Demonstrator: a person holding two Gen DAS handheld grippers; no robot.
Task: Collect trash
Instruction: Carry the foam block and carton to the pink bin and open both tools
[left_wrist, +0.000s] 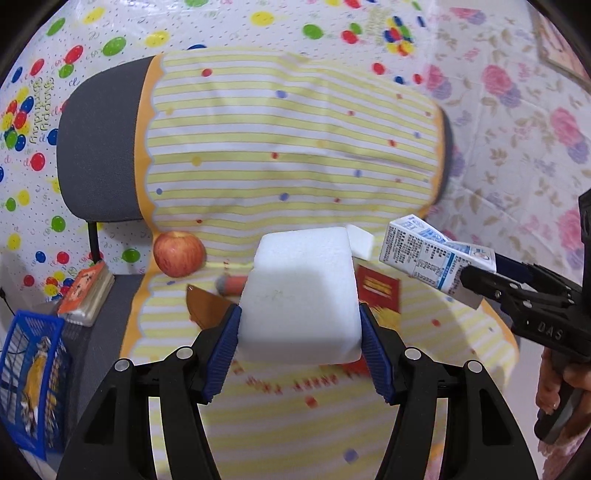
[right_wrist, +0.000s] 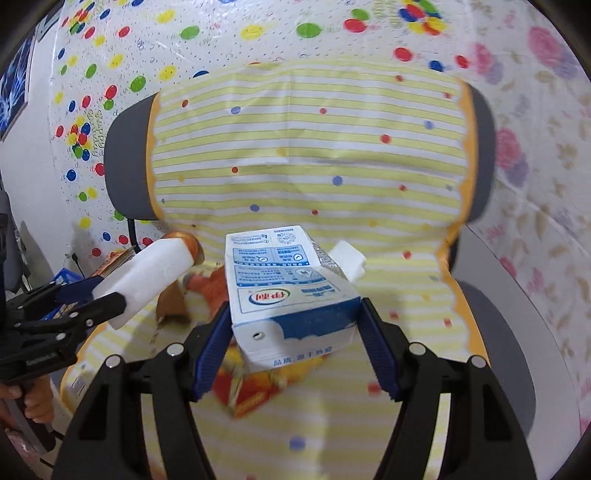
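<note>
Foam blocks (left_wrist: 301, 295): two; milk carton (right_wrist: 288, 295): one.

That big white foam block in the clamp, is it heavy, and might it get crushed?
The white foam block is probably very light for its size: it looks like expanded foam. It seems stiff, since its faces stay flat between the left gripper's blue pads. Its corners may well crumble or dent if squeezed harder.

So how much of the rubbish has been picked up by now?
Nothing looks binned yet. In hand: the left gripper clamps a white foam block and the right gripper holds a milk carton, both lifted above the striped cloth. Left on the chair: a smaller foam piece and a red packet. The apple may not be trash.
</note>
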